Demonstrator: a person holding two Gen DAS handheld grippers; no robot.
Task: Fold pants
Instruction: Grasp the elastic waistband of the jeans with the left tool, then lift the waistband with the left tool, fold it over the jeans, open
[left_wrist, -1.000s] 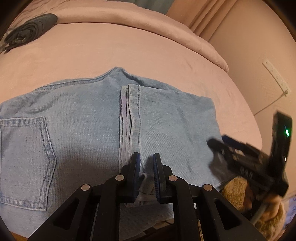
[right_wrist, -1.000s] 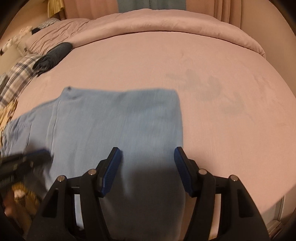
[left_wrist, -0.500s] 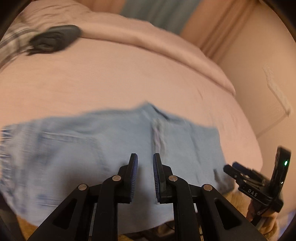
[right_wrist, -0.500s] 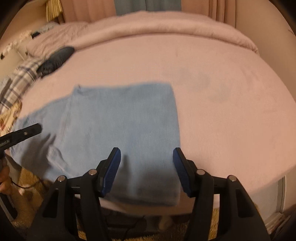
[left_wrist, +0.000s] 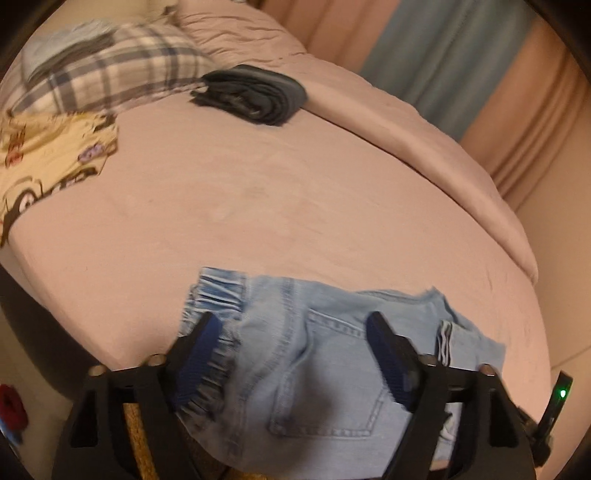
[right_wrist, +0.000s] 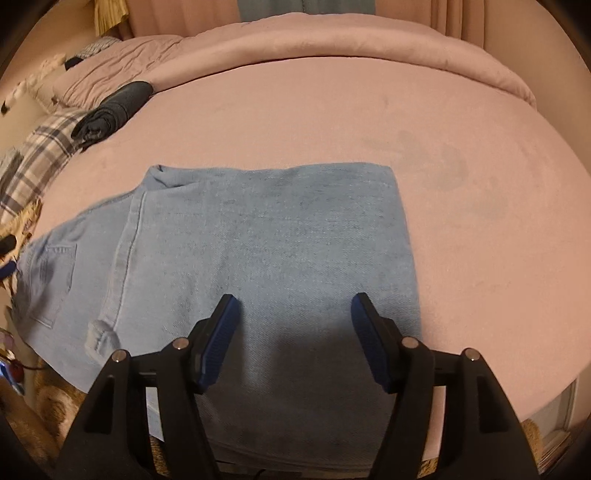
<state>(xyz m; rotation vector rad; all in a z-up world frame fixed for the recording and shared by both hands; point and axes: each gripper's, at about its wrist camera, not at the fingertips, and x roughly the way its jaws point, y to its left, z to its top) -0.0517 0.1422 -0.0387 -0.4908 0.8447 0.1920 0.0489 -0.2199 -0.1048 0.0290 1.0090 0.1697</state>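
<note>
We read no writing; both our left gripper (left_wrist: 295, 354) and right gripper (right_wrist: 293, 332) hold fingers spread wide above folded jeans (right_wrist: 280, 236) at the frame's lower centre.

A lived-in bedroom at home: a wide bed (right_wrist: 332, 122) under a dusty-pink cover fills the space, its duvet (right_wrist: 369, 48) rolled back along the far side near a rumpled pillow (left_wrist: 236, 33). Laundry lies about on it, with pale denim pants (right_wrist: 280, 251), a folded dark garment (left_wrist: 255, 92), a plaid piece (left_wrist: 110, 77) and a cartoon-print cloth (left_wrist: 48, 155), while pink and blue-grey curtains (left_wrist: 443, 62) hang behind.
</note>
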